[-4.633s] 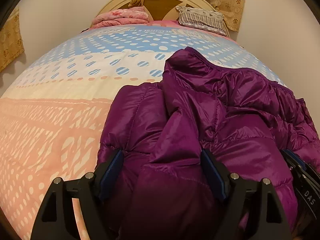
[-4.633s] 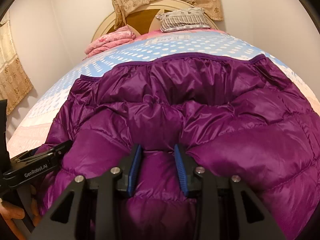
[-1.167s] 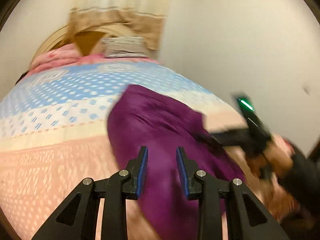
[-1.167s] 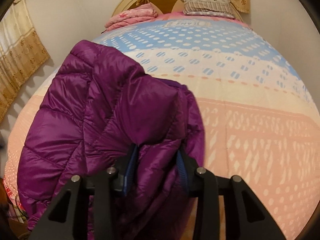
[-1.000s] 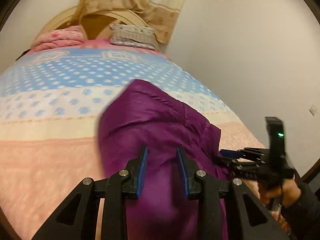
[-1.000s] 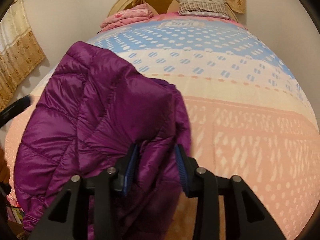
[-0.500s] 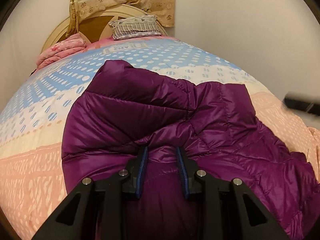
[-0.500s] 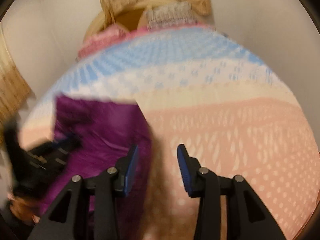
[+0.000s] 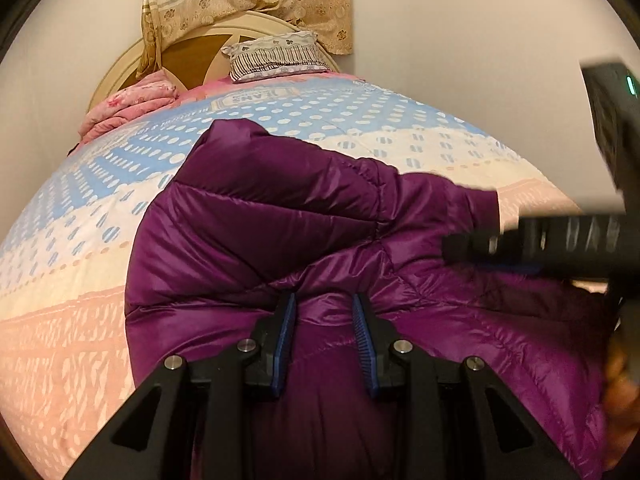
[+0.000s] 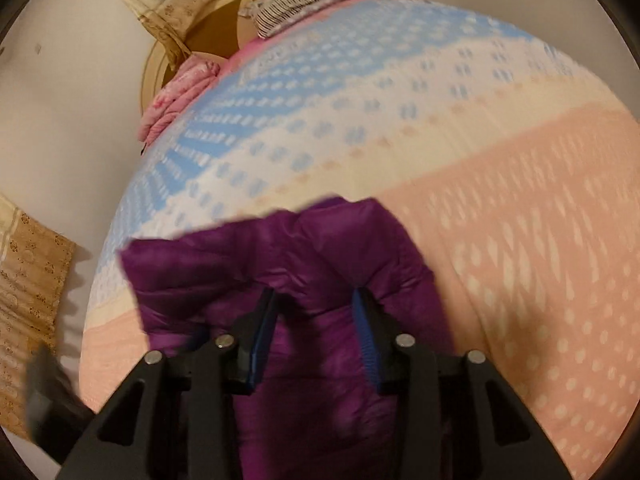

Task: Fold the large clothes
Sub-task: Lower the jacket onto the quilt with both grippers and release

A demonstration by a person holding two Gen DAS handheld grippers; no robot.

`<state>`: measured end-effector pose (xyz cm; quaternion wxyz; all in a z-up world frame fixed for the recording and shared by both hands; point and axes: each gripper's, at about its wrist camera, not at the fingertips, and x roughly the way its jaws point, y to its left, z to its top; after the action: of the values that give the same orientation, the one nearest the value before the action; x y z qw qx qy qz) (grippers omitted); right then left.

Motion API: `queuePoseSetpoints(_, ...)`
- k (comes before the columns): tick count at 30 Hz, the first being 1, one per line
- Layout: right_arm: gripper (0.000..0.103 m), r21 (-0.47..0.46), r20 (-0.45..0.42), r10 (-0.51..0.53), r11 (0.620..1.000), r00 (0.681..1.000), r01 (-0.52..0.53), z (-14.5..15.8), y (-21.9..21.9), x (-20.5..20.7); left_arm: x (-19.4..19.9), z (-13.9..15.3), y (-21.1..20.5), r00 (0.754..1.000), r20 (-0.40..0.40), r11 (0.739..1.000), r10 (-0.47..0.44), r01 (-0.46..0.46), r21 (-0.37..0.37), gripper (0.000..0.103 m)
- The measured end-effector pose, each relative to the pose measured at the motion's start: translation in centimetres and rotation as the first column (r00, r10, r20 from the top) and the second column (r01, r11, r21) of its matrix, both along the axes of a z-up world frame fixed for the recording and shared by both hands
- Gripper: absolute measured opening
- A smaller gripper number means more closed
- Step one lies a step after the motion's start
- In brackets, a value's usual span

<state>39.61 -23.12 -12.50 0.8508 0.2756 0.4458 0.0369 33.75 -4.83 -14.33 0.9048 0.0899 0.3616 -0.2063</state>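
The purple down jacket (image 9: 304,240) now lies as a folded bundle on the bed (image 9: 80,208), where a few seconds ago it was spread wide across the quilt. That suggests the main folds are made and only tidying is left. The left gripper (image 9: 324,320) has its jaws clamped on a puffy ridge of the jacket near its front edge. The right gripper (image 10: 314,320), which half a second ago hung over bare quilt, is back over the jacket's right edge with its jaws closing. Fabric bulges between them, though the blur leaves it unclear whether the pads press yet.

The jacket sits toward the foot of the bed. Its near hem runs under both tools, so that edge is hidden. Much open quilt lies beyond and to either side; the striped pillow (image 9: 276,58) and pink blanket (image 9: 128,100) are well apart.
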Motion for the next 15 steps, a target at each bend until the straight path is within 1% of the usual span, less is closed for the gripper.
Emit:
queuePoseSetpoints(1,0.035,-0.017,0.016,0.012,1.0,1.0,-0.012,-0.6,0.1,-0.2,0.0,0.0,-0.1,1.0,0.0,1.0,-0.001,0.001,-0.001,0.03)
queuePoseSetpoints(3,0.035,-0.091,0.066,0.039,0.995,0.997,-0.033,-1.0,0.8,-0.8,0.1,0.0,-0.1,1.0,0.002,1.0,-0.004,0.004,-0.001,0.03)
queuePoseSetpoints(4,0.035,-0.159,0.1,0.059,0.986,0.993,-0.043,-1.3,1.5,-1.2,0.1,0.0,-0.1,1.0,-0.001,1.0,-0.007,0.007,-0.008,0.03)
queuePoseSetpoints(6,0.036,-0.26,0.168,0.093,0.965,0.981,-0.047,-1.9,2.5,-1.9,0.3,-0.1,0.0,1.0,-0.01,1.0,-0.012,0.011,-0.028,0.03)
queuePoseSetpoints(7,0.036,-0.278,0.189,0.102,0.959,0.977,-0.047,-2.1,2.5,-2.1,0.3,-0.1,0.0,1.0,-0.013,1.0,-0.013,0.012,-0.029,0.03)
queuePoseSetpoints(8,0.036,-0.269,0.201,0.102,0.962,0.974,-0.045,-2.5,2.2,-2.1,0.4,-0.2,-0.2,1.0,-0.015,1.0,-0.01,0.01,-0.026,0.03)
queuePoseSetpoints(9,0.036,-0.246,0.193,0.098,0.968,0.976,-0.048,-2.6,1.6,-1.8,0.5,-0.3,-0.2,1.0,-0.015,1.0,-0.007,0.006,-0.023,0.03)
queuePoseSetpoints(12,0.036,-0.231,0.179,0.091,0.972,0.98,-0.048,-3.3,1.2,-0.9,0.6,-0.5,-0.5,1.0,-0.012,1.0,-0.005,0.005,-0.012,0.03)
queuePoseSetpoints(15,0.036,-0.253,0.177,0.086,0.967,0.98,-0.04,-3.4,1.6,-0.7,0.6,-0.6,-0.4,1.0,-0.014,1.0,-0.004,0.004,-0.014,0.03)
